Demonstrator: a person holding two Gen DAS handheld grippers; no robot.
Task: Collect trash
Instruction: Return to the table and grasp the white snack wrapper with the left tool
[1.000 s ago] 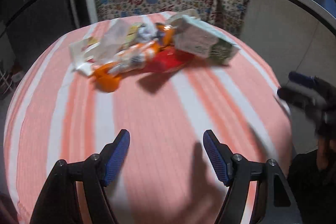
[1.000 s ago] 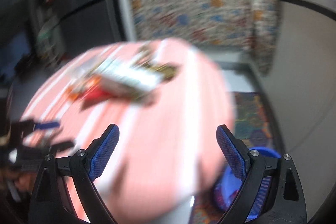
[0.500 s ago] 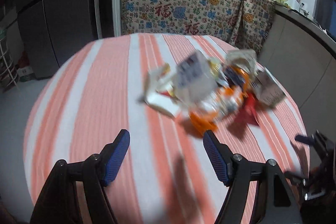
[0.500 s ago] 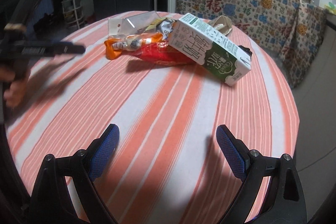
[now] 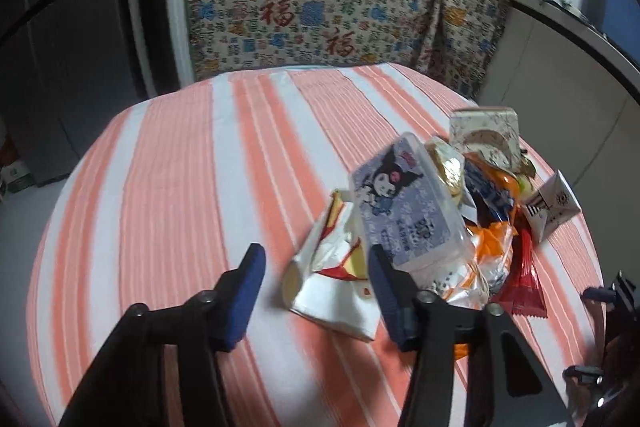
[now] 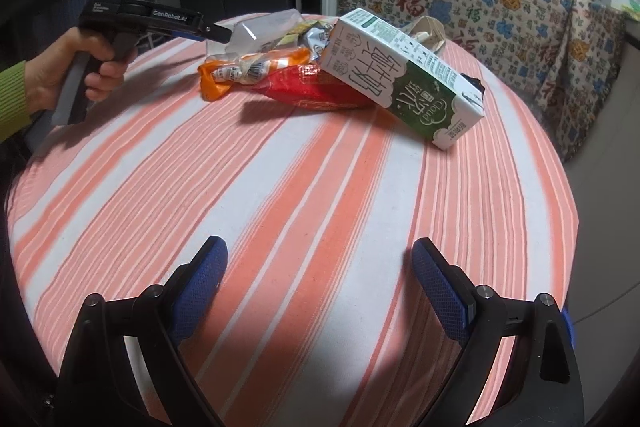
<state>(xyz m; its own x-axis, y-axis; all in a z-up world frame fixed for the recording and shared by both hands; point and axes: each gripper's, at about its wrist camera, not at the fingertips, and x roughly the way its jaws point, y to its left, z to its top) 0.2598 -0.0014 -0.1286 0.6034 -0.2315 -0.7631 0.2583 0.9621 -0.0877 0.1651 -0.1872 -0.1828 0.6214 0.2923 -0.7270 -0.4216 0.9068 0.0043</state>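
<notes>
Orange-striped tablecloth [image 6: 304,187] carries the trash pile [image 6: 320,75] at its far side, a milk carton [image 6: 404,79] leaning on wrappers [image 6: 256,69]. Left gripper [image 5: 316,279] gapes beside a white packet [image 5: 332,267]; right gripper [image 6: 320,283] hangs open, well short.

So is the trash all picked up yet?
Not yet. Nothing looks collected: the milk carton, orange wrapper, red wrapper and clear box all lie piled on the table. The left gripper is open near the pile. The right gripper is open, holding nothing.
</notes>
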